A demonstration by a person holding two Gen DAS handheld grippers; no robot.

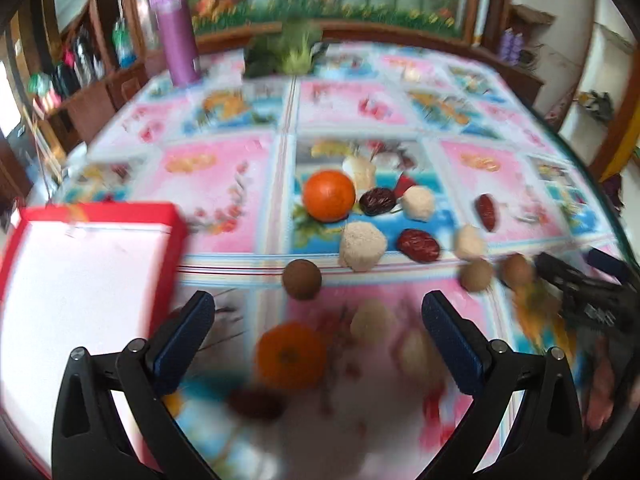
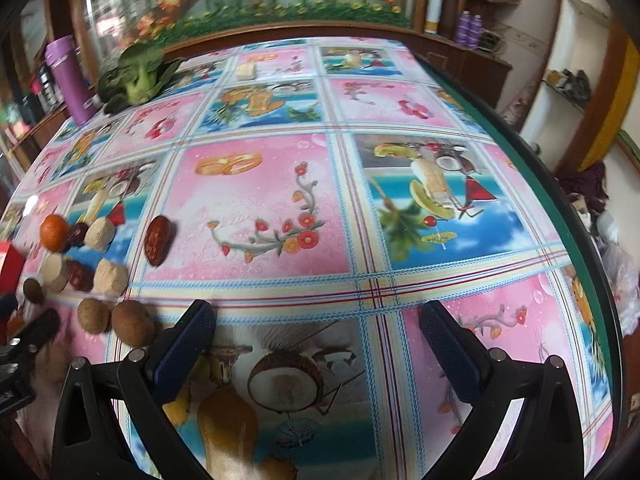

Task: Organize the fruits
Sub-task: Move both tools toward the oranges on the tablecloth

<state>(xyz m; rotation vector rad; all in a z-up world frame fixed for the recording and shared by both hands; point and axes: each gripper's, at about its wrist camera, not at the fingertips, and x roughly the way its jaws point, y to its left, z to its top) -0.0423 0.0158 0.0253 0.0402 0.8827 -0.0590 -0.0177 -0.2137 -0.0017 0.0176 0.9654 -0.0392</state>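
Left wrist: red box (image 1: 100, 216) empty.

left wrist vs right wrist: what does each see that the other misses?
Left wrist only: the full red box with its white inside, and the open left gripper over blurred fruit near the lens. Right wrist only: the open right gripper over bare tablecloth, the table's right rim and the shelves beyond. Both: the orange, red dates, pale chunks, brown round fruits, purple bottle and leafy greens.
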